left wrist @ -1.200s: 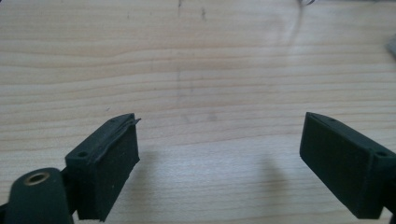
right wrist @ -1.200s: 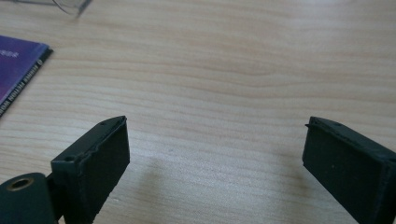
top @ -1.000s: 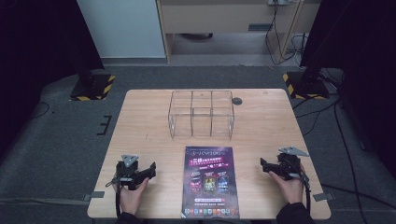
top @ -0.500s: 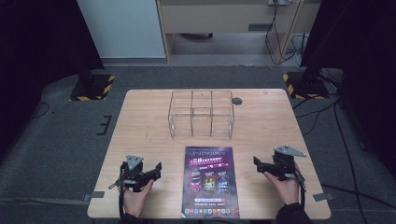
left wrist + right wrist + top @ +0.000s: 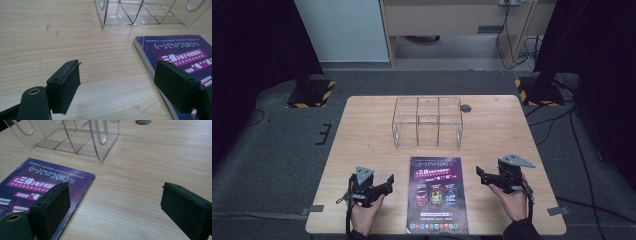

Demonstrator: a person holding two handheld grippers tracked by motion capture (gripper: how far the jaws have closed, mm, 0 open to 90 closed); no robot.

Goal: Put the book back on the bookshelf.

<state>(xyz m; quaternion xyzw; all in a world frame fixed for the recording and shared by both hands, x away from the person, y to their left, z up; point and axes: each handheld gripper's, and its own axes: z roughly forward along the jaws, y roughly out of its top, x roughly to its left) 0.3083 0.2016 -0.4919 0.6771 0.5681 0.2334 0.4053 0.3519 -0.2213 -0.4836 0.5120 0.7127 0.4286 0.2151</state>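
left tool: jaws apart, just narrowed slightly, empty, closer to book at its 9 o'clock | right tool: jaws apart, empty, closer at 3 o'clock | judgement: two-sided pickup approach, book untouched on worktop

We see a lab: a lone table on grey carpet, dark curtains, hazard-striped stand bases, loose cables.

Book cover print too small to read
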